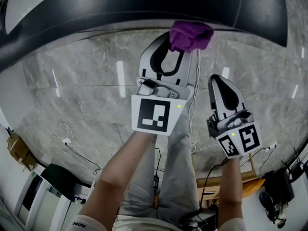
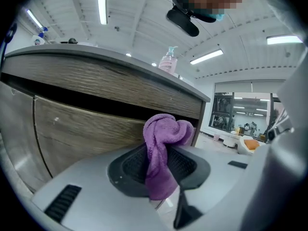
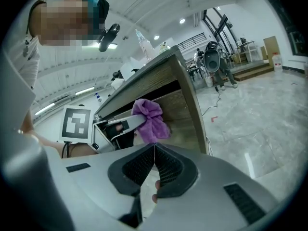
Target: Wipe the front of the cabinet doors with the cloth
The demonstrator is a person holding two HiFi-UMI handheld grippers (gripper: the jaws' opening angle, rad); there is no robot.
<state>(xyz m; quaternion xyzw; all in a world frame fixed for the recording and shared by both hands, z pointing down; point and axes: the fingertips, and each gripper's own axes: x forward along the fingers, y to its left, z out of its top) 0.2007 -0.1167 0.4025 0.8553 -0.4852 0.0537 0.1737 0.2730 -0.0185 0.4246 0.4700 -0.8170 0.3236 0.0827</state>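
My left claw pinches the purple cloth close to the wooden cabinet door under the tabletop, my right claw is pressed together on nothing, and I judge nearly all the wiping is left to do.

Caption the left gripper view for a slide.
Left hand-held gripper clamping a purple cloth close to the wood-grain cabinet door under the countertop.

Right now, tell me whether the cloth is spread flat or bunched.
Bunched: the cloth hangs wadded, clamped in the left gripper.
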